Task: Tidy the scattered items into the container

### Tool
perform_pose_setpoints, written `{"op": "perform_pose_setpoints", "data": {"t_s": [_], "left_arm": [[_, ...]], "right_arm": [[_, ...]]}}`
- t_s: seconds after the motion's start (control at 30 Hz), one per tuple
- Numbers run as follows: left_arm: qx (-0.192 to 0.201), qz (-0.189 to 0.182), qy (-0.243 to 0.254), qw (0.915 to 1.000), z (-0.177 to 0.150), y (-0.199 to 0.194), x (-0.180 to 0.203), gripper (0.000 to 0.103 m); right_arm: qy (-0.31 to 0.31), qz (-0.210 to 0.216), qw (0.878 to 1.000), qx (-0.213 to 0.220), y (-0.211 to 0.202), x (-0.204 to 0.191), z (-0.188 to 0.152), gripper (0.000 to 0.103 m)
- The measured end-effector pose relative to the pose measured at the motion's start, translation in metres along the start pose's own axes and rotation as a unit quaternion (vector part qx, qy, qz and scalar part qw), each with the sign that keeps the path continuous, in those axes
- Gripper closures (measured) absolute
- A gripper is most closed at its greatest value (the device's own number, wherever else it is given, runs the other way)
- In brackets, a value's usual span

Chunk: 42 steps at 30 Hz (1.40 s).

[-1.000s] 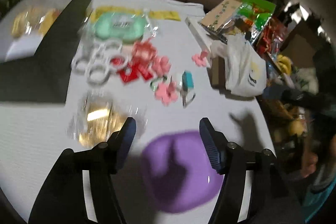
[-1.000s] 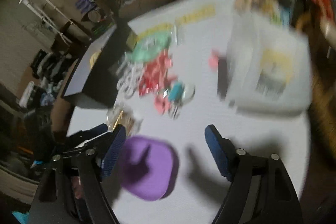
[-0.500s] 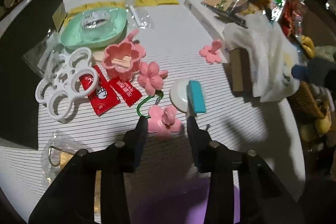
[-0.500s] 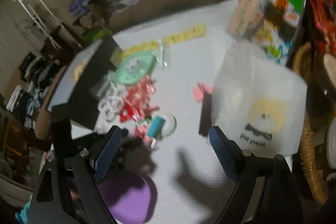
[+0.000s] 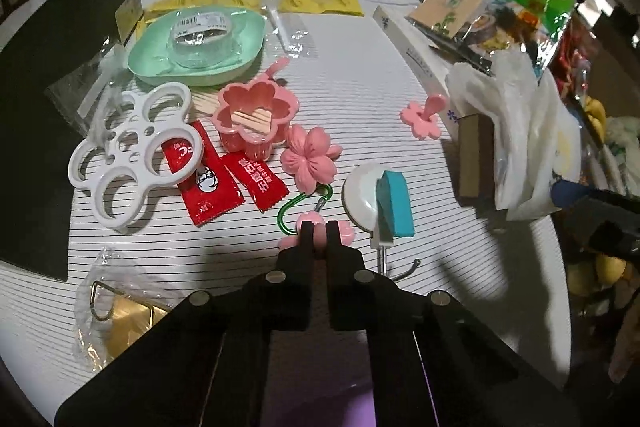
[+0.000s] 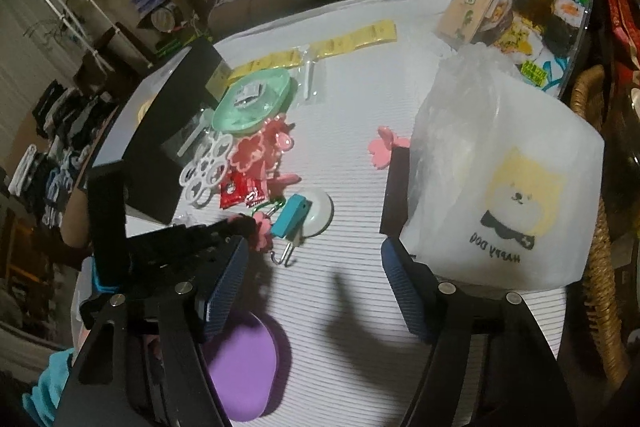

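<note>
My left gripper [image 5: 319, 227] is shut on a small pink flower clip [image 5: 347, 231] lying on the striped tablecloth; it also shows in the right wrist view [image 6: 262, 231]. Beside it lie a green carabiner [image 5: 298, 205], a white suction hook with a teal lever [image 5: 380, 193], a second pink flower [image 5: 310, 159], a pink flower mould [image 5: 256, 113], red sauce packets [image 5: 208, 179] and a white ring tray [image 5: 132, 147]. The purple container [image 6: 244, 367] sits near the table's front edge. My right gripper [image 6: 314, 291] is open and empty above the cloth.
A mint dish with a tape roll [image 5: 198, 45] and yellow packets [image 5: 320, 3] lie at the back. A black box [image 5: 48, 75] stands left. A white "Happy Dog" bag [image 6: 504, 187] and snack packs [image 5: 520, 3] crowd the right. A bagged gold item [image 5: 116, 311] lies front left.
My left gripper moved forward over the purple container to the pink flower clip and closed on it. The right gripper swung right toward the white bag and stays open.
</note>
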<state>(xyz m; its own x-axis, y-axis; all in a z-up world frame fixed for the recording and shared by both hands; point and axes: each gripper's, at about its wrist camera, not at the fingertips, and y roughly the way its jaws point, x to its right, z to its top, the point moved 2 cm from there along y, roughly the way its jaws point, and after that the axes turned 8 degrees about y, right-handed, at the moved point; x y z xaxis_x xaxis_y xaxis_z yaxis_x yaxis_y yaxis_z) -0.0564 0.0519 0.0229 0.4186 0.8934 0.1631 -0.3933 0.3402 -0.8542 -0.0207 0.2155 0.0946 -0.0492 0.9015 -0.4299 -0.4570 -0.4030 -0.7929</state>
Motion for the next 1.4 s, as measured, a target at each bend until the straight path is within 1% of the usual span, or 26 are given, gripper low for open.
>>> {"op": "perform_pose_setpoints", "data": {"t_s": [0.17, 0.27, 0.33, 0.43, 0.5, 0.6, 0.67, 0.73, 0.8, 0.9, 0.93, 1.0, 1.03, 1.07, 1.13, 1.23, 1.3, 1.33, 1.37, 1.4], "left_arm": [[0.005, -0.007, -0.002, 1.0, 0.001, -0.007, 0.0, 0.098], [0.01, -0.019, -0.005, 0.9998, 0.002, -0.015, 0.0, 0.098], [0.013, -0.035, -0.012, 0.9992, 0.002, -0.023, -0.001, 0.098], [0.025, -0.076, -0.027, 0.9964, -0.002, -0.052, -0.002, 0.098], [0.034, -0.09, -0.024, 0.9951, -0.01, -0.076, -0.001, 0.098], [0.033, -0.104, -0.011, 0.994, -0.027, -0.105, 0.005, 0.098], [0.024, -0.104, -0.008, 0.9943, -0.041, -0.109, 0.008, 0.098], [-0.006, -0.103, -0.011, 0.9946, -0.06, -0.101, 0.012, 0.098], [-0.035, -0.089, -0.005, 0.9954, -0.074, -0.085, 0.017, 0.098], [-0.058, -0.071, 0.001, 0.9958, -0.08, -0.07, 0.022, 0.097], [-0.055, -0.066, 0.002, 0.9963, -0.078, -0.07, 0.021, 0.096], [-0.051, -0.067, -0.003, 0.9964, -0.074, -0.072, 0.02, 0.084], [-0.044, -0.073, -0.012, 0.9963, -0.07, -0.076, 0.018, 0.07], [-0.033, -0.075, -0.018, 0.9964, -0.064, -0.079, 0.015, 0.062], [-0.019, -0.072, -0.012, 0.9972, -0.05, -0.082, 0.012, 0.062], [-0.004, -0.053, 0.0, 0.9986, -0.019, -0.077, 0.01, 0.062], [-0.003, -0.033, 0.005, 0.9994, 0.004, -0.061, 0.006, 0.062], [-0.003, -0.029, 0.003, 0.9996, 0.013, -0.053, 0.003, 0.062], [-0.005, -0.026, 0.0, 0.9996, 0.022, -0.045, 0.0, 0.062], [-0.009, -0.024, -0.006, 0.9997, 0.03, -0.035, -0.003, 0.062]], "right_arm": [[-0.006, -0.003, 1.0, -0.006, 0.004, -0.004, -0.002, 0.031], [-0.007, -0.003, 1.0, -0.007, 0.006, -0.005, -0.002, 0.031], [-0.007, -0.002, 1.0, -0.007, 0.005, -0.005, -0.002, 0.031], [-0.004, 0.003, 1.0, -0.006, 0.004, -0.004, -0.002, 0.031], [0.001, 0.011, 1.0, -0.007, 0.001, -0.004, -0.002, 0.031], [0.002, 0.019, 1.0, -0.009, -0.005, -0.003, -0.003, 0.031], [0.002, 0.026, 1.0, -0.006, -0.009, -0.004, -0.003, 0.031], [0.004, 0.032, 0.999, -0.004, -0.012, -0.004, -0.003, 0.031], [0.002, 0.031, 1.0, -0.004, -0.012, -0.005, -0.004, 0.031], [0.003, 0.026, 1.0, -0.008, -0.01, -0.004, -0.006, 0.031], [0.005, 0.026, 1.0, -0.009, -0.01, -0.003, -0.006, 0.031], [0.006, 0.028, 1.0, -0.009, -0.011, -0.002, -0.006, 0.031], [0.005, 0.028, 1.0, -0.006, -0.012, -0.003, -0.005, 0.031], [0.002, 0.026, 1.0, -0.003, -0.013, -0.003, -0.004, 0.031], [-0.009, 0.017, 1.0, 0.005, -0.016, -0.005, 0.0, 0.031], [-0.036, -0.016, 0.999, 0.022, -0.019, -0.007, 0.02, 0.031], [-0.055, -0.036, 0.997, 0.032, -0.018, -0.009, 0.039, 0.038], [-0.065, -0.044, 0.996, 0.036, -0.016, -0.01, 0.048, 0.048], [-0.079, -0.056, 0.995, 0.038, -0.01, -0.011, 0.06, 0.051], [-0.093, -0.072, 0.993, 0.033, -0.001, -0.012, 0.072, 0.051]]}}
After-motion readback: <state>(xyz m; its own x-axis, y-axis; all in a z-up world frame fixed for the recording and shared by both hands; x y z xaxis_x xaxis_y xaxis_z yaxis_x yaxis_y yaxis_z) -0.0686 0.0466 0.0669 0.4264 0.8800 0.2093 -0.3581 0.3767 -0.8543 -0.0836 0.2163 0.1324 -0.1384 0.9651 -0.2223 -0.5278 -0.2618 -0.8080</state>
